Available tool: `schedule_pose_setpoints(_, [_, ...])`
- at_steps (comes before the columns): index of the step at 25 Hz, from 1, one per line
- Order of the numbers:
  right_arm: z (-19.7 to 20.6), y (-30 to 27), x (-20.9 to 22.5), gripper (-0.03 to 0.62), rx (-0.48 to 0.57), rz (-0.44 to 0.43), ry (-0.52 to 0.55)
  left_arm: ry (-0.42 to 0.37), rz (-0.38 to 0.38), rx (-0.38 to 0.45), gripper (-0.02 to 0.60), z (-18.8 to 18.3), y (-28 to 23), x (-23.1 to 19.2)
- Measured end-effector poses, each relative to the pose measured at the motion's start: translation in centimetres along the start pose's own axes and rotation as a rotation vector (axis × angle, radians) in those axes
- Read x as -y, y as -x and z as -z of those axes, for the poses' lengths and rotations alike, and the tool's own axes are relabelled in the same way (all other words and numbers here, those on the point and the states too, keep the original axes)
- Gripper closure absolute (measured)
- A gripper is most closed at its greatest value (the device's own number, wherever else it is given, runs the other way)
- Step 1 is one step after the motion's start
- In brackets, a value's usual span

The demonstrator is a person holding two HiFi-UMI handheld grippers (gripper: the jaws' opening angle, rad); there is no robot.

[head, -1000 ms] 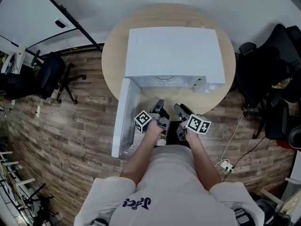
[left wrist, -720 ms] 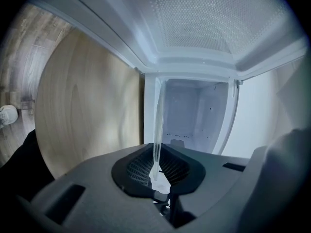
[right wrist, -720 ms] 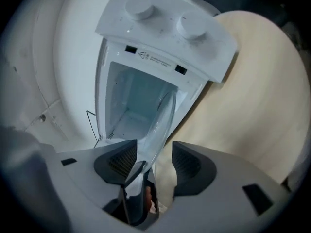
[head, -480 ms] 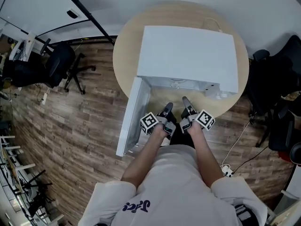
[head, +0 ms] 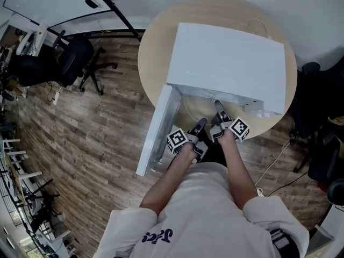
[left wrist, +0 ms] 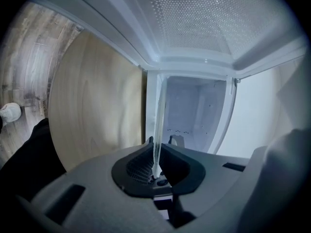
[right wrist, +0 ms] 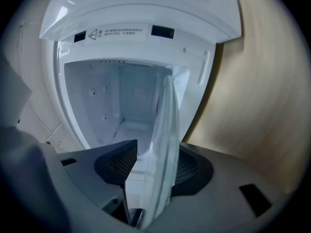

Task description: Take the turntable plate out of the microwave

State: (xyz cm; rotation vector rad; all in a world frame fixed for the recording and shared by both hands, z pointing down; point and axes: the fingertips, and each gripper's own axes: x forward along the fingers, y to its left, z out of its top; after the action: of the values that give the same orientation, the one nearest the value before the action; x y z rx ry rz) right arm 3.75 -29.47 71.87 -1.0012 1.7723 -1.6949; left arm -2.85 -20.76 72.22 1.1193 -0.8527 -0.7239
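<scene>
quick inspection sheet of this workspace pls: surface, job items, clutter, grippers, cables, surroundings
surface: round wooden table carrying a white microwave, its door swung open to the left
job's things: glass turntable plate held on edge in front of the open cavity
clutter: nothing seen on the table
grippers: left gripper shut on the plate's rim; right gripper open wide, with the plate between its jaws
cables: white cord on the table behind the microwave; floor cable at right
surroundings: wood-plank floor; office chair at left, dark chairs at right
</scene>
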Motion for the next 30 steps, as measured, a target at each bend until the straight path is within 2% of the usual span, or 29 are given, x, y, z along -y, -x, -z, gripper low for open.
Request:
schedule_pose_setpoints(4, [-0.8,-0.3,0.6,0.413,0.038,-0.029,-0.079,0.005,-0.006,0.000,0.540,0.1,0.1,0.0])
schedule_pose_setpoints(7, [-1.2,-0.2,1.3,0.513,0.066,-0.016,-0.097,0.016,-0.009,-0.005,0.540,0.2,0.2,0.0])
schedule_pose_setpoints(13, [-0.5,-0.3,1.4,0.523,0.032,0.005,-0.096,0.023,-0.007,-0.012,0.540,0.3,0.8,-0.3])
schedule_pose_setpoints(19, [0.0,0.6,1.3,0.525,0.038,0.005,-0.160,-0.020,0.002,-0.034,0.540,1.0,1.4,0.1])
schedule_pose_setpoints(26, [0.6,3.0,1.0,0.526,0.032,0.006,-0.122,-0.065,0.043,-0.095,0.538,2.7,2.6,0.2])
schedule_pose_setpoints(28, [0.9,3.6,0.2,0.526,0.030,-0.006,-0.103,-0.093,0.073,-0.095,0.518,2.6,2.8,1.0])
schedule_pose_setpoints(30, [1.4,4.1,-0.7,0.525,0.023,-0.018,-0.084,-0.099,0.106,-0.084,0.392,2.1,2.9,1.9])
